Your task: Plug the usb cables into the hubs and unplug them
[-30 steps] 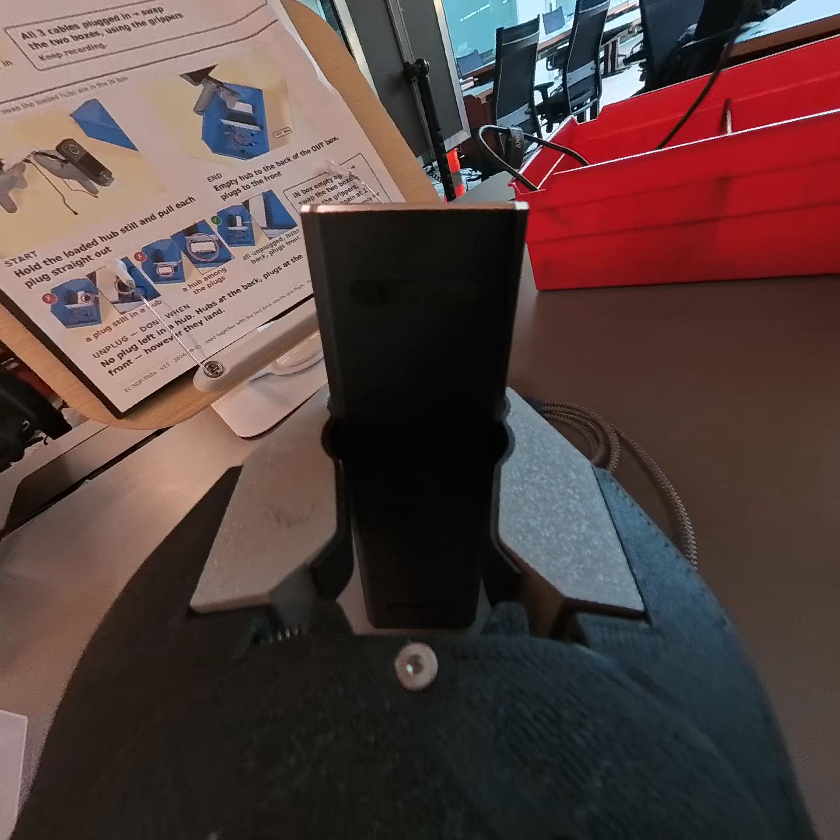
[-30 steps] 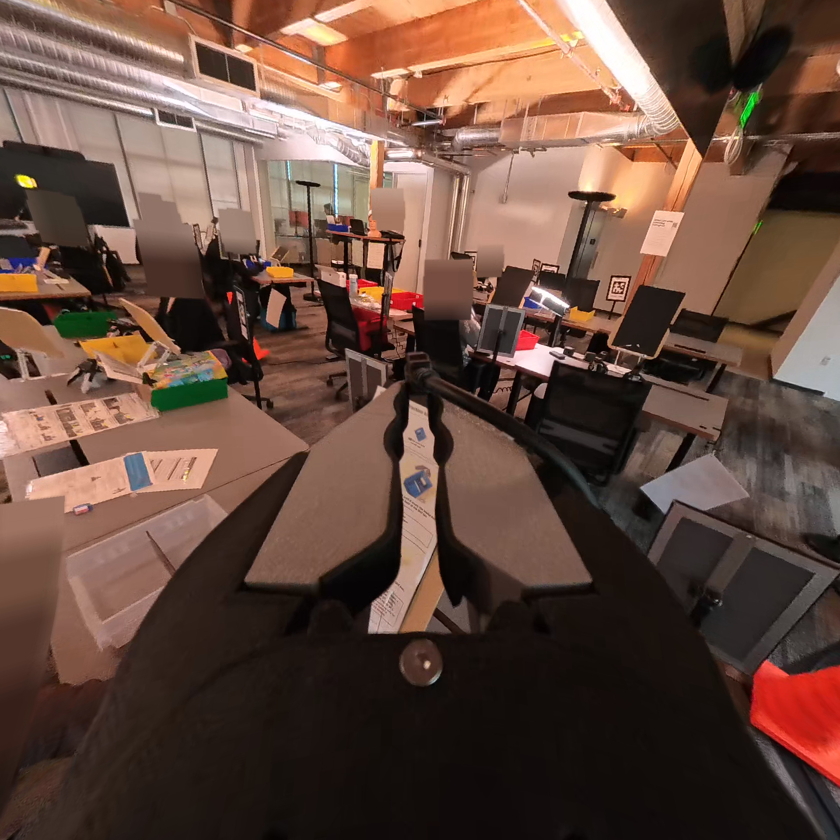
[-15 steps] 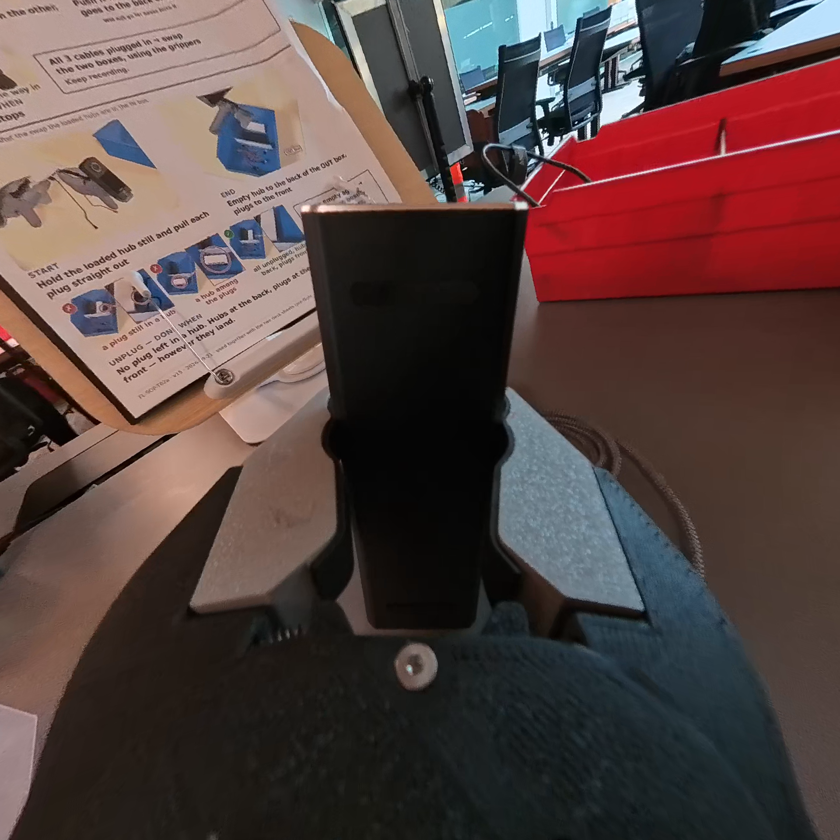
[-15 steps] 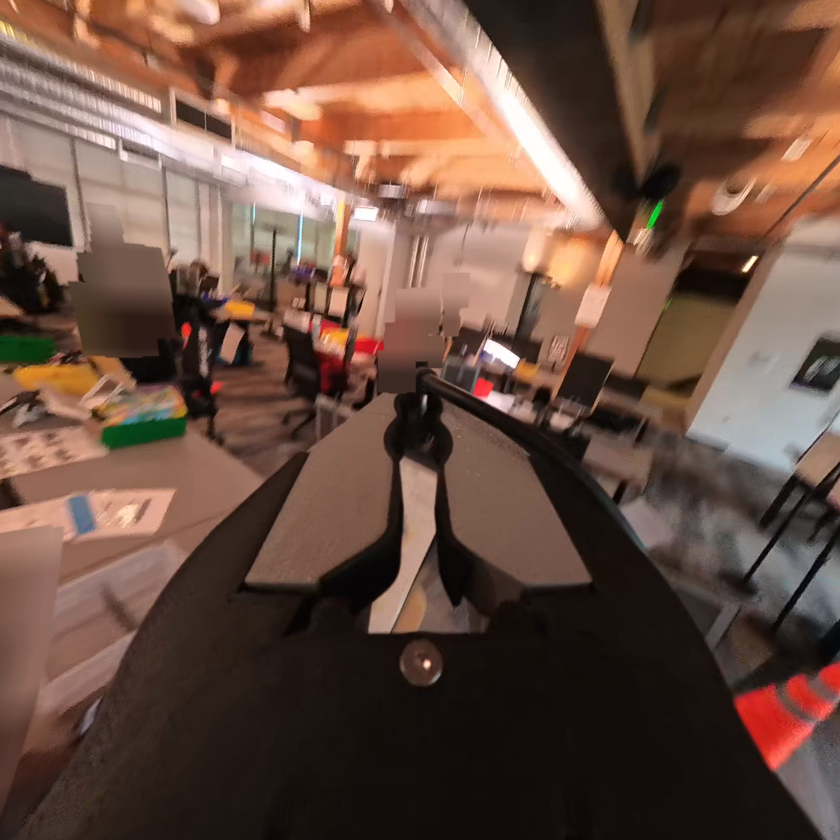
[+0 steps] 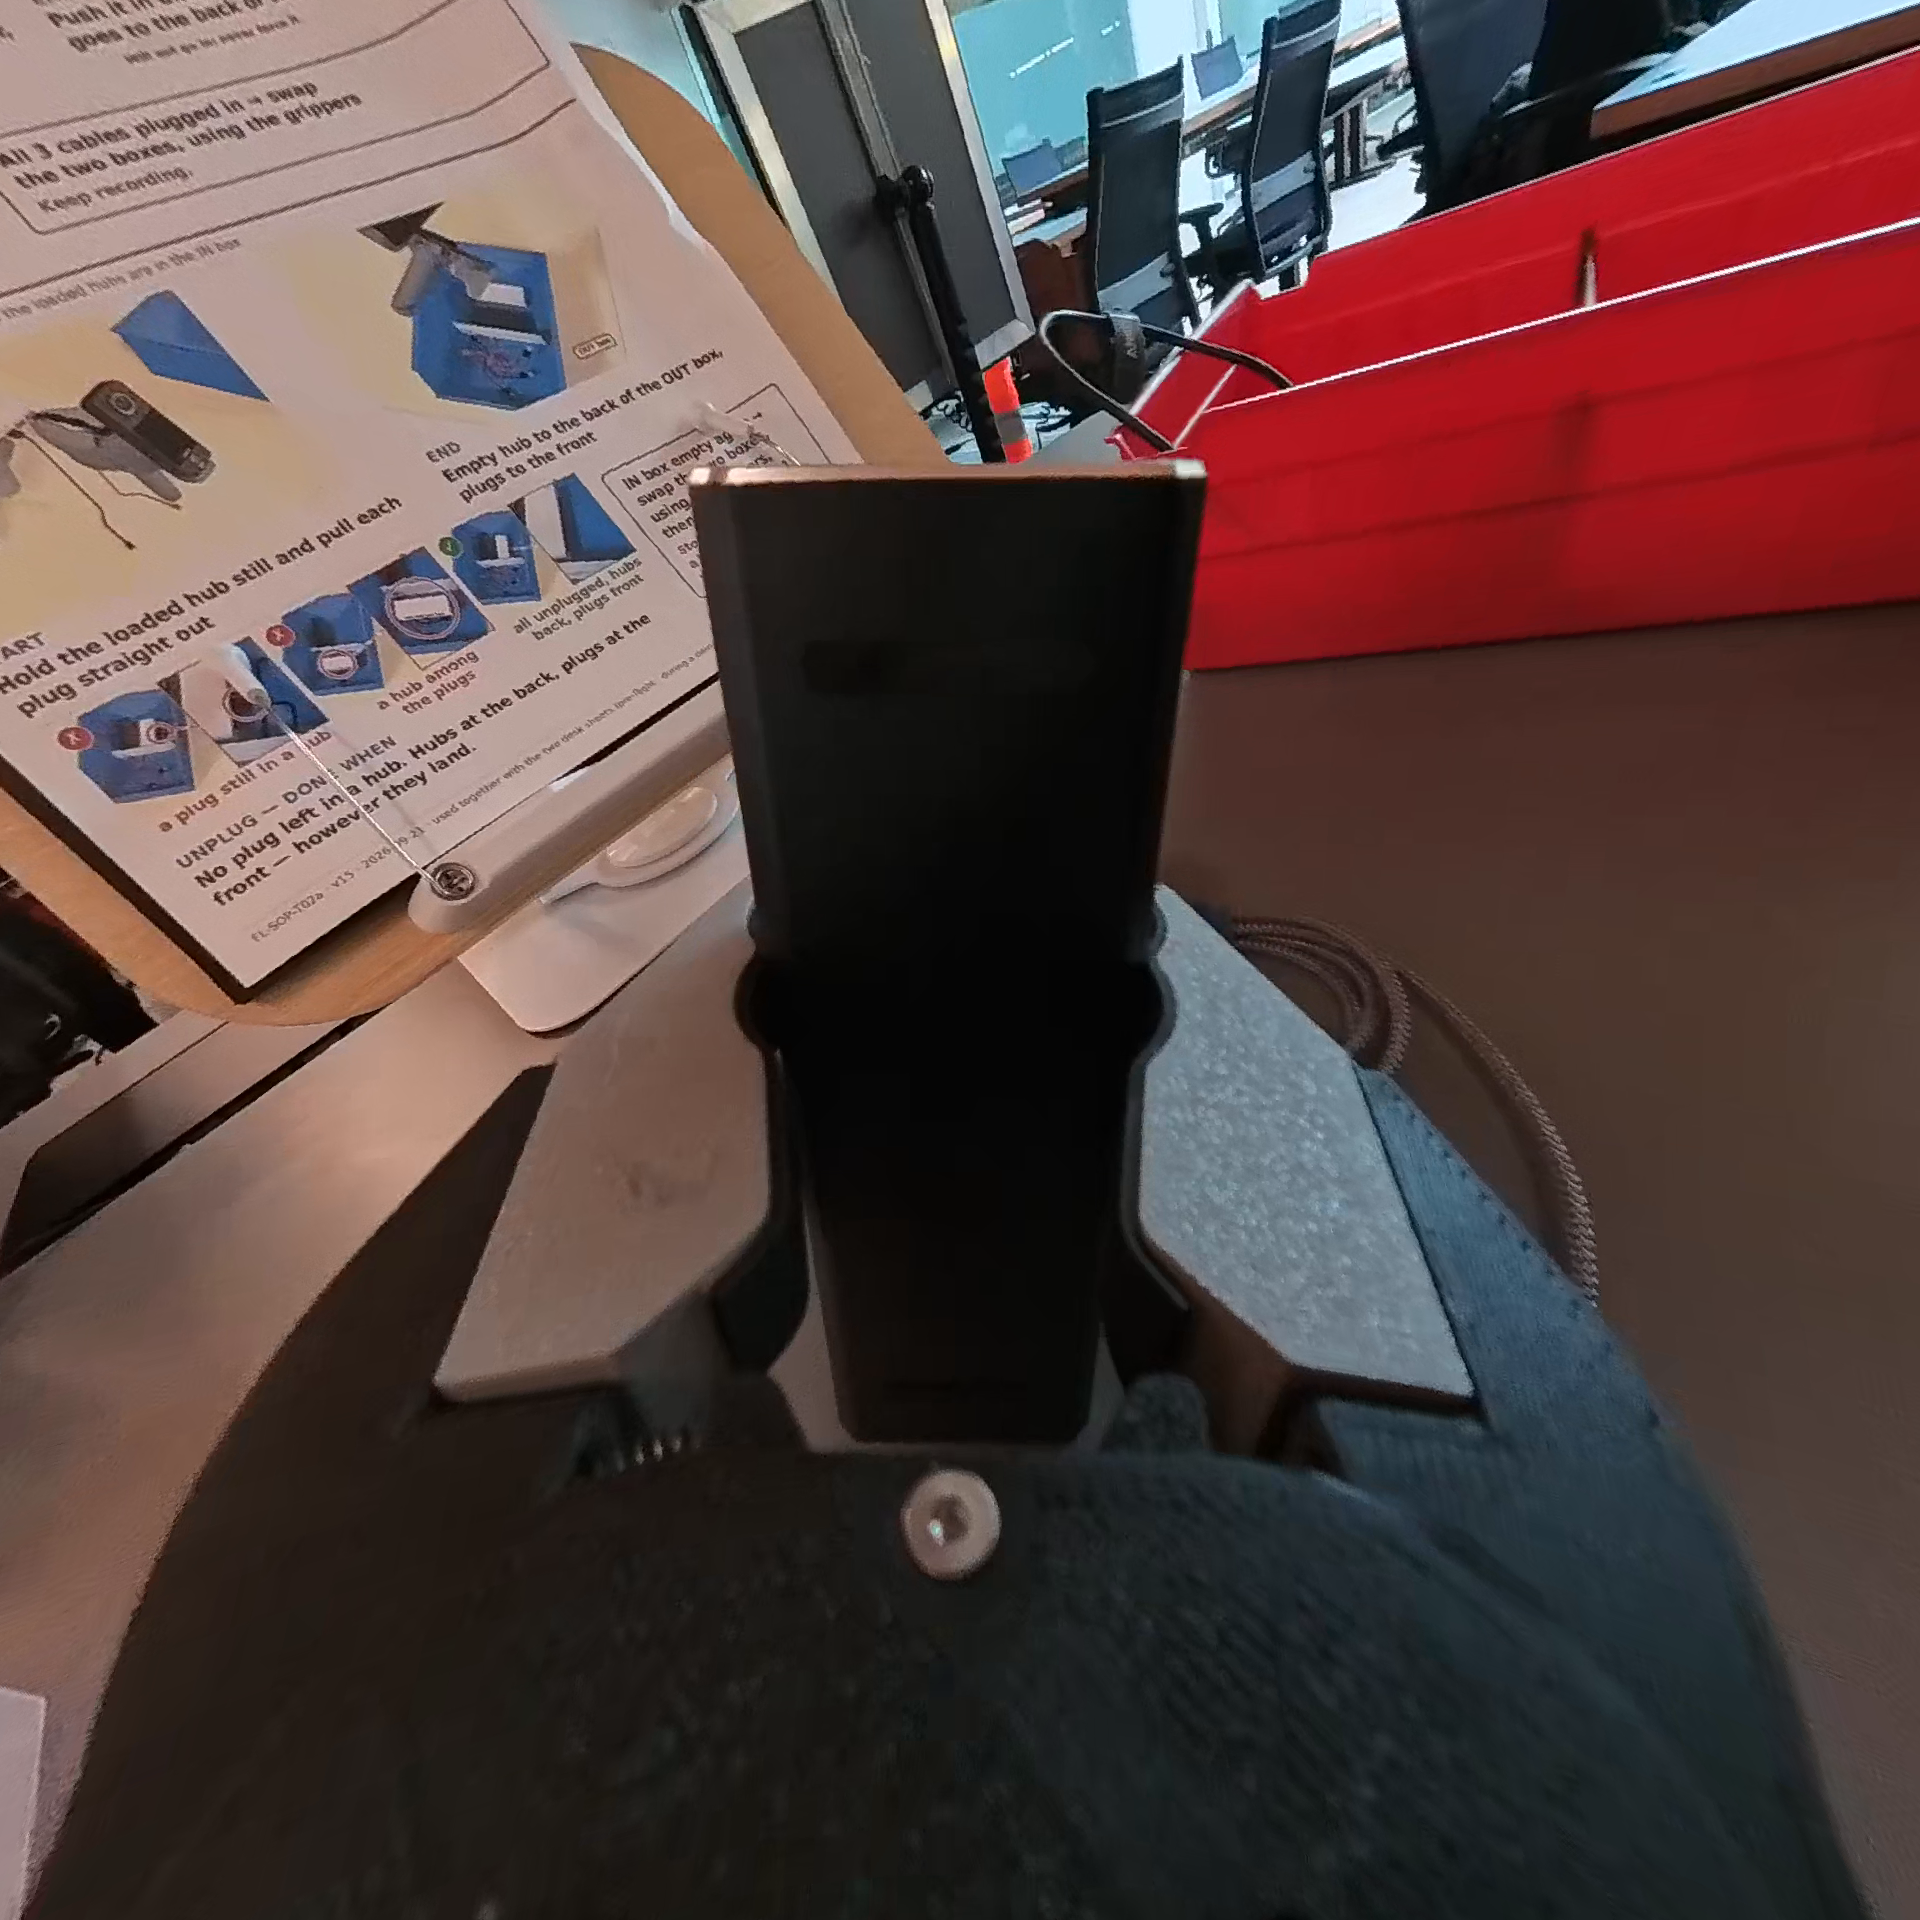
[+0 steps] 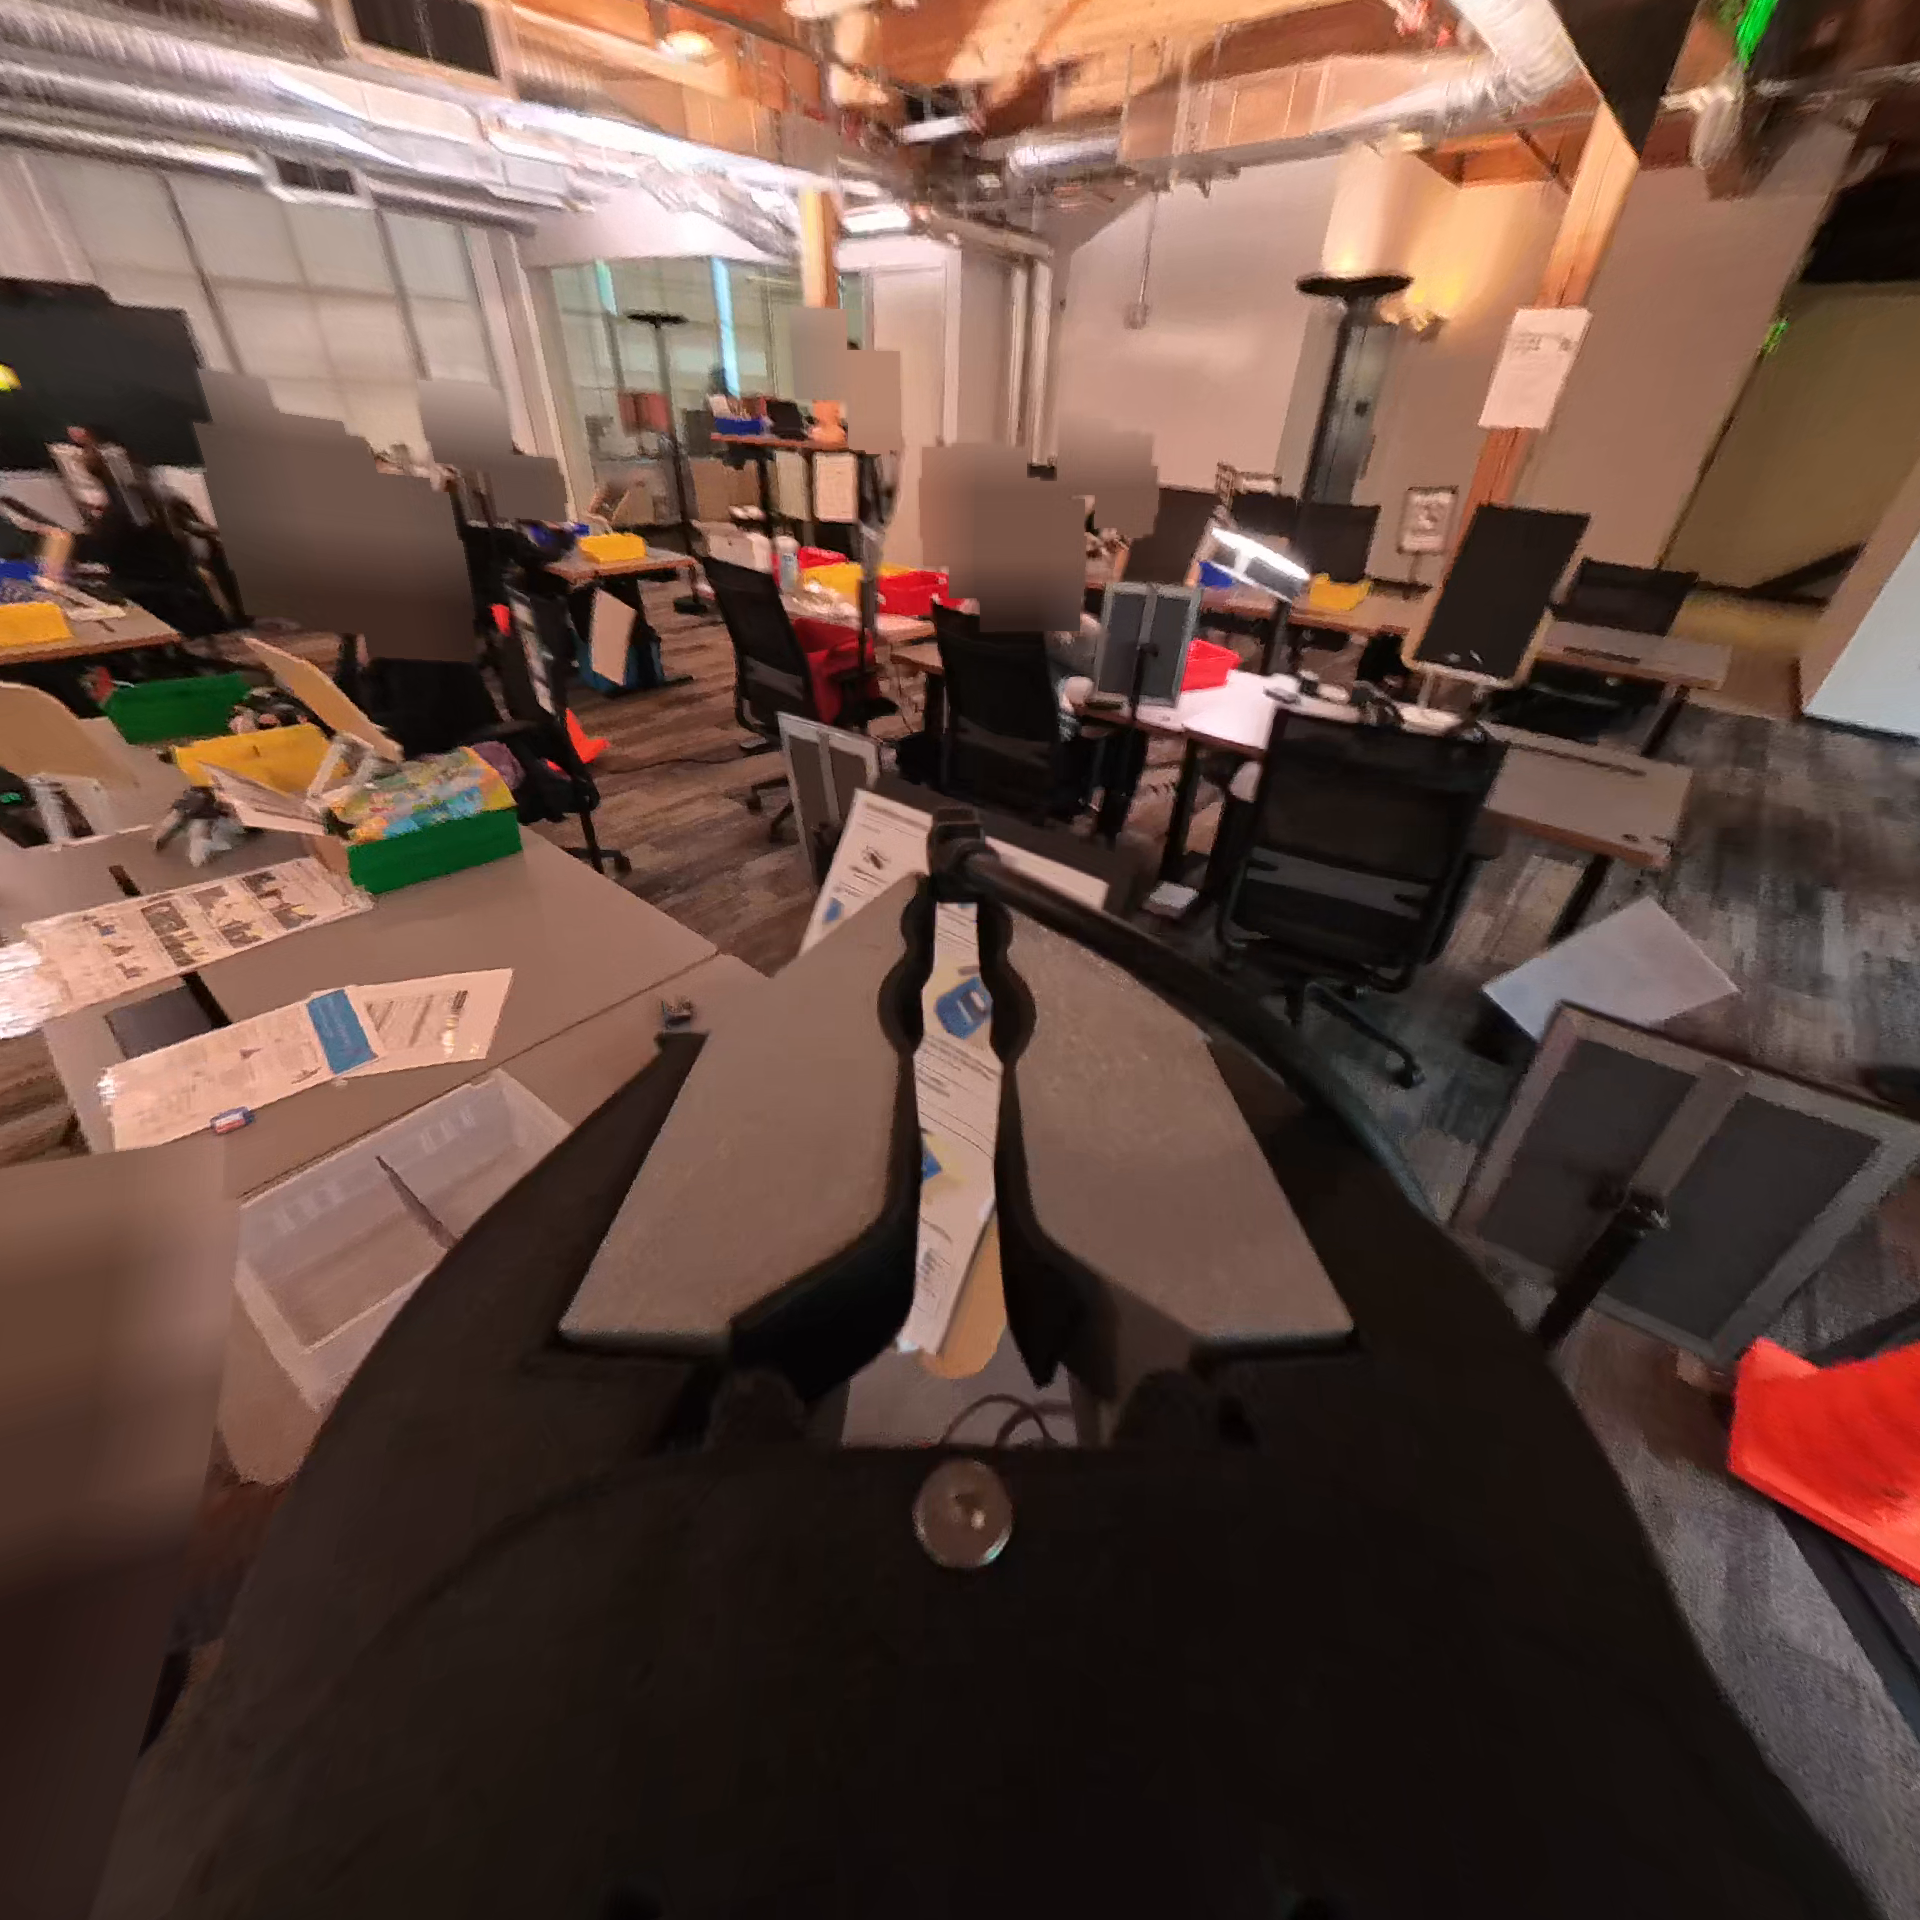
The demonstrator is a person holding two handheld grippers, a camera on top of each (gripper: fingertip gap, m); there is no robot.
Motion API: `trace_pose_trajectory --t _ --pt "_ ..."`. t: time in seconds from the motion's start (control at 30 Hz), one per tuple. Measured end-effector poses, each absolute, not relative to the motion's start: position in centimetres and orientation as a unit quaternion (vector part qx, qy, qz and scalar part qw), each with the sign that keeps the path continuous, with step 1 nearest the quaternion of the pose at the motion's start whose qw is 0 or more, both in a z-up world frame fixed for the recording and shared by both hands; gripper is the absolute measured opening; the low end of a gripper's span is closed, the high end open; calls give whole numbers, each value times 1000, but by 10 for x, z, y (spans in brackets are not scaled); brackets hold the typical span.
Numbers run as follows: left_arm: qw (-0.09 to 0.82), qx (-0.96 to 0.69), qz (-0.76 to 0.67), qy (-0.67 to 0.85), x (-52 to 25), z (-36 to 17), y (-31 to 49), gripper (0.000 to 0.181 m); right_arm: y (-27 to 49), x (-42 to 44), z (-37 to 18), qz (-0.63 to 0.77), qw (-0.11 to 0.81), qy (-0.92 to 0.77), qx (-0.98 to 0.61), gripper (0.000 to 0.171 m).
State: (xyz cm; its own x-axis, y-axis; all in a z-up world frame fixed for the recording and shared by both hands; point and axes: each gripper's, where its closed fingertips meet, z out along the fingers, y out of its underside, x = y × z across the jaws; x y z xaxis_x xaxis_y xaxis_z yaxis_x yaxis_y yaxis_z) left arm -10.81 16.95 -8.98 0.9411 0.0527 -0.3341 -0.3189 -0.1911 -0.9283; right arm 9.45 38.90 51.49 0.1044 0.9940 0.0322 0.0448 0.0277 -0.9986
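My left gripper [image 5: 951, 935] is shut on a dark grey USB hub [image 5: 951, 675], which stands upright between the fingers above the dark table [image 5: 1558, 883]. A brown braided cable [image 5: 1455, 1049] loops on the table just right of the gripper. My right gripper [image 6: 956, 899] is raised off the table and shut on a black USB plug [image 6: 951, 831]. Its black cable [image 6: 1132, 940] runs off to the right and down. The plug's metal end is hidden from me.
Red bins [image 5: 1558, 468] stand at the back right of the table. An instruction sheet on a wooden stand [image 5: 312, 520] with a white base is at the left. Below the right gripper are another instruction sheet [image 6: 956, 1101], grey desks with papers [image 6: 312, 1039] and a clear bin [image 6: 395, 1195]. About 65 centimeters separates my left fingertips from my right.
The right gripper swung upward and then back down with the plug held, so its view now shows more of the desks. The left gripper shifted only slightly with the hub.
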Motion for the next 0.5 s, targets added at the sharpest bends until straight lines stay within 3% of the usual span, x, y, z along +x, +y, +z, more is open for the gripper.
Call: trace_pose_trajectory --t 0.33,0.5 --pt "637 -755 134 80 -110 -89 170 67 383 105 591 454 545 -463 -531 5" --pt "636 -757 126 74 -112 -89 170 68 396 97 579 433 547 -475 -536 5"
